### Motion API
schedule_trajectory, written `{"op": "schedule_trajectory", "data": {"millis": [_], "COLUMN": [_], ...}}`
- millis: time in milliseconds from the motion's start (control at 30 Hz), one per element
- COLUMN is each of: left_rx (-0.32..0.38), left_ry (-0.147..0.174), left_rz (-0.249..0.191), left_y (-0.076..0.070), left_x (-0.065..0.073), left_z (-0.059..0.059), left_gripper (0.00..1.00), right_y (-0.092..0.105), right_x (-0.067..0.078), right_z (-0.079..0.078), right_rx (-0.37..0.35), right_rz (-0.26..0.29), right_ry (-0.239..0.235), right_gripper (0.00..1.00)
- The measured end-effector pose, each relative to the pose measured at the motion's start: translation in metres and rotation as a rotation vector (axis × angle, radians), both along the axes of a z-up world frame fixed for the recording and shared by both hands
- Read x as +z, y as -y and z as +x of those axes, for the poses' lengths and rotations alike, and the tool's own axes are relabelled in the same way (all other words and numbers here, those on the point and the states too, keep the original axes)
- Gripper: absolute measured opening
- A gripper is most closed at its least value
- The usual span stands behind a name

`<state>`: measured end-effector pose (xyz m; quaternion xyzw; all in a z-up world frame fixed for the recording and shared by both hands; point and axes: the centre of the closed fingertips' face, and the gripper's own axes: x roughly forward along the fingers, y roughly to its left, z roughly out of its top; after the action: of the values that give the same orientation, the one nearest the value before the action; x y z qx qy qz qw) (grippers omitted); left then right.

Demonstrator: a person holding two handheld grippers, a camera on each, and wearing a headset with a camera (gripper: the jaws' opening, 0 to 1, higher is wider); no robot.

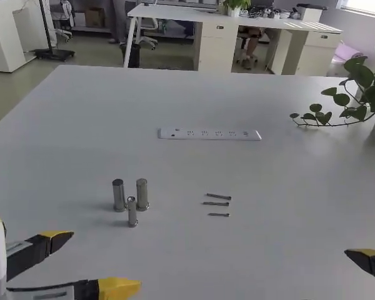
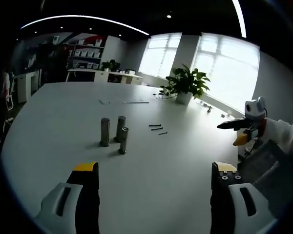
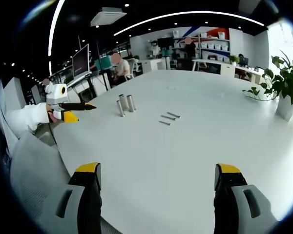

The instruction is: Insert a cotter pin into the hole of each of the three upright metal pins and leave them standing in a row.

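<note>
Left tongs [image 2: 155, 168]: wide open, the two yellow-tipped jaws far apart and holding nothing. They sit low over the near edge of the desk, at the lower left of the head view.
Right tongs [image 3: 157, 168]: wide open and empty. One yellow tip shows at the lower right of the head view, well apart from the left pair.
Metal pins [image 1: 142, 194]: three grey cylinders standing upright on the desk in a tight triangle. Two stand side by side at the back and one stands just in front, between them.
Cotter pins [image 1: 216, 204]: three, lying flat on the desk, roughly parallel, one behind the other. They are near the right side of the standing cylinders and do not touch them.
Desk [image 1: 275, 244]: broad and white.
Power strip [image 1: 209, 134]: white, lying flat farther back on the desk, beyond both groups.
Plant [image 1: 362, 81]: green and leafy, at the far right edge, with one stem trailing onto the desk.
Room: an office, with white furniture and chairs behind.
</note>
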<state>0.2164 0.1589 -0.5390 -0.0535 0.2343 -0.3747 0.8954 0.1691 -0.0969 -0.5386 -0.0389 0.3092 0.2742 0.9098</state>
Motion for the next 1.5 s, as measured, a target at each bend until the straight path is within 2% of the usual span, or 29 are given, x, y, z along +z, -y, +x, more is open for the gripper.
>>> {"op": "schedule_trajectory", "data": {"millis": [100, 200, 400, 533, 667, 1000, 1267, 1400, 1500], "left_rx": [-0.006, 0.010, -0.016, -0.008, 0.000, -0.005, -0.002, 0.007, 0.012], "left_ry": [0.018, 0.050, 0.054, 0.056, 0.056, 0.063, 0.060, 0.071, 0.073], "left_rz": [0.009, -0.011, -0.022, -0.040, -0.037, 0.027, 0.079, 0.084, 0.092], "left_y": [0.002, 0.005, 0.014, 0.018, 0.023, 0.029, 0.028, 0.027, 0.026], "left_x": [0.000, 0.004, 0.003, 0.002, -0.003, -0.017, -0.030, -0.030, -0.032], "left_z": [0.012, 0.030, 0.047, 0.057, 0.066, 0.084, 0.091, 0.094, 0.096], "left_gripper": [0.91, 0.87, 0.79, 0.73, 0.64, 0.45, 0.30, 0.20, 0.18], "right_y": [0.001, 0.003, 0.006, 0.006, 0.006, 0.001, 0.000, 0.001, 0.002], "right_x": [-0.001, -0.002, -0.003, -0.005, -0.005, -0.007, -0.010, -0.009, -0.009], "right_z": [-0.001, -0.002, -0.004, -0.005, -0.005, -0.006, -0.009, -0.009, -0.009], "right_rx": [-0.003, -0.006, -0.007, -0.003, -0.002, 0.018, 0.029, 0.031, 0.032], "right_rz": [-0.002, -0.006, -0.010, -0.017, -0.018, -0.019, -0.030, -0.035, -0.039], "right_ry": [-0.005, -0.009, -0.016, -0.022, -0.024, -0.035, -0.050, -0.051, -0.051], "right_gripper": [0.95, 0.95, 0.94, 0.94, 0.94, 0.93, 0.93, 0.93, 0.93]}}
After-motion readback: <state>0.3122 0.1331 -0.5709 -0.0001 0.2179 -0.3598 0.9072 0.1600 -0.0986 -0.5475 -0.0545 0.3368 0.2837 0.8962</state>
